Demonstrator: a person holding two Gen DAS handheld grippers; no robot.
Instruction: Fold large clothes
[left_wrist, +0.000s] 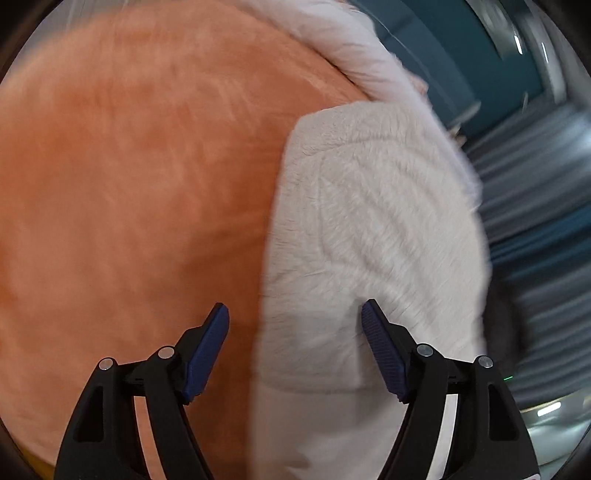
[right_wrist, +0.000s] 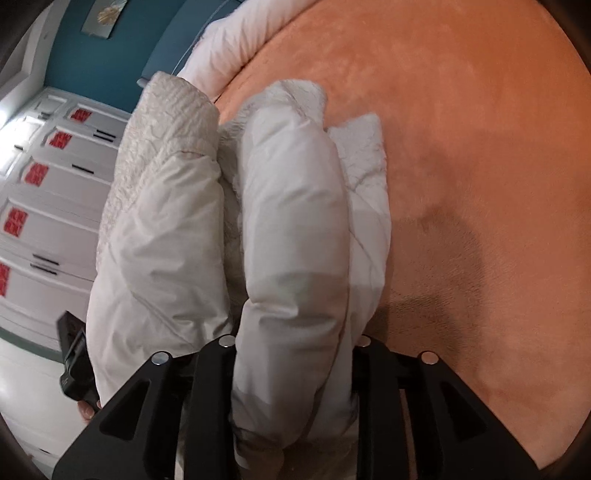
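Observation:
A large white padded garment with a fleecy lining (left_wrist: 369, 229) lies on an orange plush bed cover (left_wrist: 129, 184). My left gripper (left_wrist: 295, 347) is open just above the garment's near edge, its blue pads (left_wrist: 207, 354) apart, holding nothing. In the right wrist view the same garment (right_wrist: 291, 229) is bunched in thick folds. My right gripper (right_wrist: 291, 354) is shut on a fold of it; its fingertips are hidden by the fabric. The orange cover (right_wrist: 461, 147) fills the right side.
A white duvet or pillow (right_wrist: 236, 40) lies at the far edge of the bed. A teal wall (right_wrist: 110, 55) and white cupboard doors with red stickers (right_wrist: 48, 192) stand to the left. The other gripper's black body (right_wrist: 74, 369) shows at lower left.

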